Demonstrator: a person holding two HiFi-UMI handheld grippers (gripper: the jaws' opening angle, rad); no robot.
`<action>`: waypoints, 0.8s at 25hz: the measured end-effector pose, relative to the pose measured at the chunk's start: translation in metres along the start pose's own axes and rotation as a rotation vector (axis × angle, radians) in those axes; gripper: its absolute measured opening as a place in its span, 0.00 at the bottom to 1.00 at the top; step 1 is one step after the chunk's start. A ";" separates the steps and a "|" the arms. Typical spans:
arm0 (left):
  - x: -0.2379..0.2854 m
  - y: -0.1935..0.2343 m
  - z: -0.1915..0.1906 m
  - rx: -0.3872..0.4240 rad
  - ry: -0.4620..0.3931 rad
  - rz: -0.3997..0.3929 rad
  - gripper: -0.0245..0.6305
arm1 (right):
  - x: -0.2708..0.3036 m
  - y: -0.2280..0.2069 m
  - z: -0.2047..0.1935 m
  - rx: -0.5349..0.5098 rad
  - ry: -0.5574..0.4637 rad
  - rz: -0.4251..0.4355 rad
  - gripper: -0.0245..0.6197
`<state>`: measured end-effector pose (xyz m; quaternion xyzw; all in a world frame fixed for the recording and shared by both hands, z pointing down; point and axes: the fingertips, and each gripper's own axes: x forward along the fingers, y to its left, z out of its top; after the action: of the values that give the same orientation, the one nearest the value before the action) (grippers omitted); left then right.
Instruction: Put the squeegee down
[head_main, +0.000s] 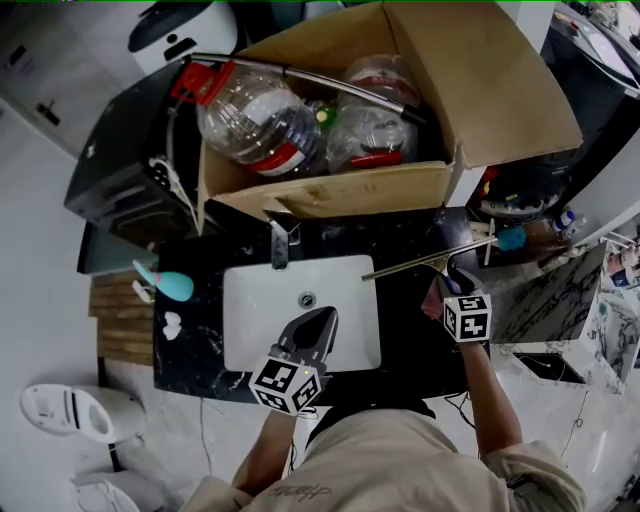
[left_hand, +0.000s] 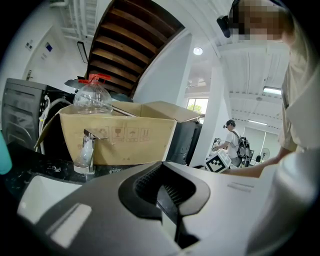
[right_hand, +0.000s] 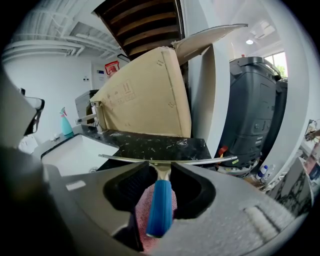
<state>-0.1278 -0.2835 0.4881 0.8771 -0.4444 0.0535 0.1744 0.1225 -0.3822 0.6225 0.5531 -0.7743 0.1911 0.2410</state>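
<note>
While left gripper (left_hand: 162, 189) is held closed and empty over sink (head_main: 258, 300), right gripper (right_hand: 160, 169) is held with jaws spread clear of squeegee (right_hand: 161, 202), which is laid on counter (head_main: 400, 235) beside sink, handle between jaws over pink cloth (right_hand: 144, 212).

Black marble counter (head_main: 410, 235), white veining. White rectangular basin (head_main: 260, 310) sunk in centre, drain visible. Chrome faucet (head_main: 281, 243) at basin's back edge. Open cardboard box (head_main: 330, 190) just behind faucet, along counter's rear, wider than basin. Left of basin: teal bottle (head_main: 172, 284) lying on side; small white item (head_main: 172, 322) near it, kind unclear. Right of basin: squeegee (head_main: 430, 258), long metal blade angled across counter, blue handle over pink cloth (head_main: 431, 302) at front right.
</note>
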 end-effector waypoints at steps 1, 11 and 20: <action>0.001 -0.001 0.001 0.003 -0.003 -0.004 0.06 | -0.004 0.001 0.004 0.007 -0.012 0.004 0.26; 0.001 -0.014 0.023 0.047 -0.050 -0.034 0.06 | -0.075 0.029 0.055 0.033 -0.198 0.090 0.18; -0.008 -0.006 0.045 0.069 -0.082 -0.016 0.06 | -0.133 0.068 0.101 -0.098 -0.349 0.155 0.04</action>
<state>-0.1311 -0.2901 0.4424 0.8876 -0.4420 0.0315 0.1260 0.0782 -0.3154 0.4610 0.5042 -0.8529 0.0721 0.1145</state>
